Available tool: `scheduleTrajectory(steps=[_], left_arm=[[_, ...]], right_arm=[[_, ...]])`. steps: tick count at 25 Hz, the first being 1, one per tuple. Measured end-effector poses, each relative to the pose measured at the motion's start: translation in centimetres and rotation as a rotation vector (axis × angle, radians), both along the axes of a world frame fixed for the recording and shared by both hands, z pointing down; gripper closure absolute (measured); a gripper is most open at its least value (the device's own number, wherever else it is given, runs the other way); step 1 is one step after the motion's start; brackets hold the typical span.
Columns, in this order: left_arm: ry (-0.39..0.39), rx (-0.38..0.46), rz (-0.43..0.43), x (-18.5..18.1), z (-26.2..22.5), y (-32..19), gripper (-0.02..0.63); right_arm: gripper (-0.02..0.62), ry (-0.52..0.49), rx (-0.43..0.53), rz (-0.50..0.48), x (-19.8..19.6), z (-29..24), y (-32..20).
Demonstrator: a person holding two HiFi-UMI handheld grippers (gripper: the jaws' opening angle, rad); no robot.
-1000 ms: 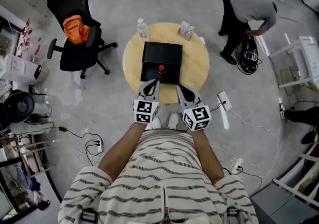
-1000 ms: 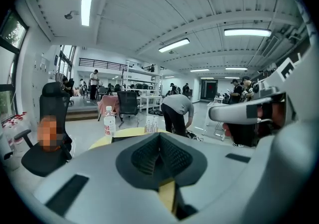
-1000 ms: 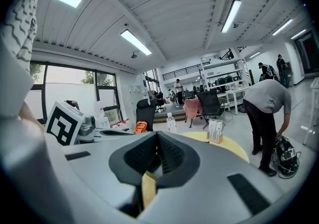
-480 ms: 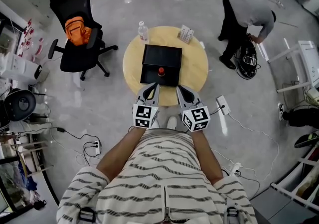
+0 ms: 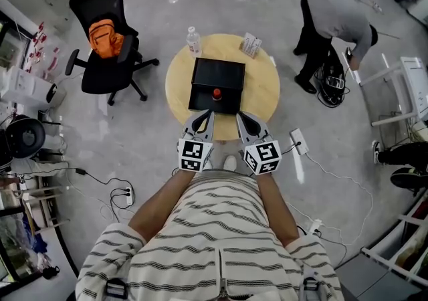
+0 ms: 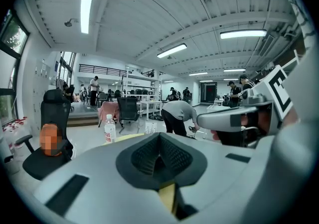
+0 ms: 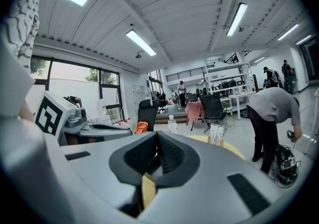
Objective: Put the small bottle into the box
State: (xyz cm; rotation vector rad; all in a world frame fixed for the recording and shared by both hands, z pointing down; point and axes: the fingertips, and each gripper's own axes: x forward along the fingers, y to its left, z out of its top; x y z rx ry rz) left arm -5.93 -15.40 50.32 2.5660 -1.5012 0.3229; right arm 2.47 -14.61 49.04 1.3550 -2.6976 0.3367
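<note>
**Left gripper** (image 5: 205, 115): jaws fully together, pad on pad, with nothing held. Its own view shows the ribbed pads meeting with no gap. The tips hang over the near rim of the round wooden table (image 5: 175, 85) and point toward the black box (image 5: 200, 100).

**Right gripper** (image 5: 241, 118): same condition, jaws closed on themselves and empty. It sits just beside the left one, angled slightly inward toward the box's near edge. Neither gripper touches the box.

**Small bottle** (image 5: 217, 93): it lies inside the outline of the black box, toward the near side and roughly midway across. It is ahead of both sets of tips and apart from them. From above only the red cap shows. It therefore appears to stand upright, long axis vertical and cap up, though the head view is too small to confirm the body.

**Box:** it sits mid-table.

**Further out on the table:**
- A clear water bottle (image 5: 194, 40) stands upright at the far left edge.
- A small white card stand (image 5: 251, 43) is at the far edge, to the right of it.

**Off the table:**
- A black office chair (image 5: 100, 65) carrying an orange bag (image 5: 105, 37) is to the left.
- A person (image 5: 334, 15) is bent over on the right.
</note>
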Motion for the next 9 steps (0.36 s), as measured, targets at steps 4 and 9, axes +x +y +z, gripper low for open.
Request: scheduleTrajectory(steps=[4, 9], left_arm=[[0.006, 0.003, 0.006, 0.41, -0.18, 0.14, 0.584], [-0.011, 0.01, 0.025, 0.74, -0.01, 0.24, 0.584]], right_arm=[[0.575, 0.002, 0.001, -0.001, 0.1, -0.01, 0.1], [0.575, 0.001, 0.004, 0.002, 0.38, -0.14, -0.26]])
